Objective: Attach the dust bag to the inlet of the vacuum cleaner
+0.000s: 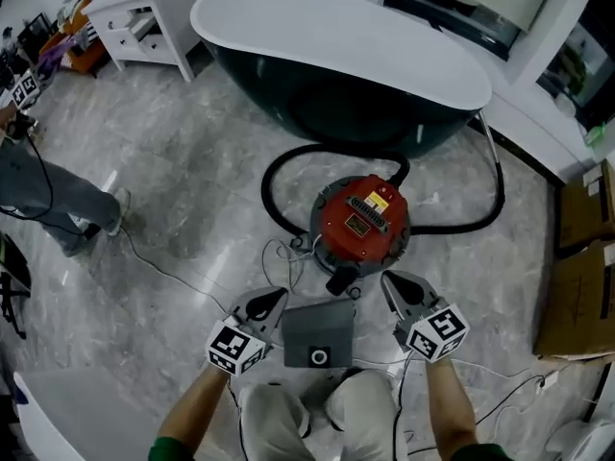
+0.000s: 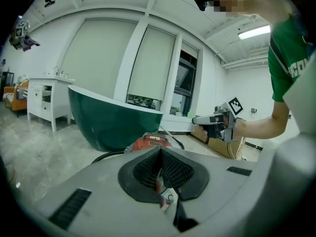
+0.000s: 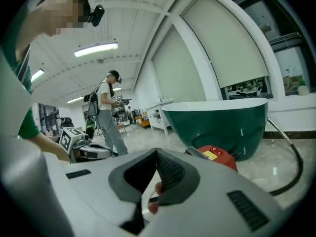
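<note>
Between left tool (image 1: 267, 304) and right tool (image 1: 402, 291), both with jaws pressed together on nothing: grey dust bag (image 1: 319, 332) on the floor, just short of the red vacuum cleaner (image 1: 363, 221). Black hose (image 1: 270, 188) looped around that, green bathtub (image 1: 336, 27) close behind. Bag's near edge hidden by knees (image 1: 363, 406).

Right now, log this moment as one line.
left claw shut, empty | right claw shut, empty | flat grey dust bag on floor between claws, unattached | round red vacuum cleaner beyond
</note>
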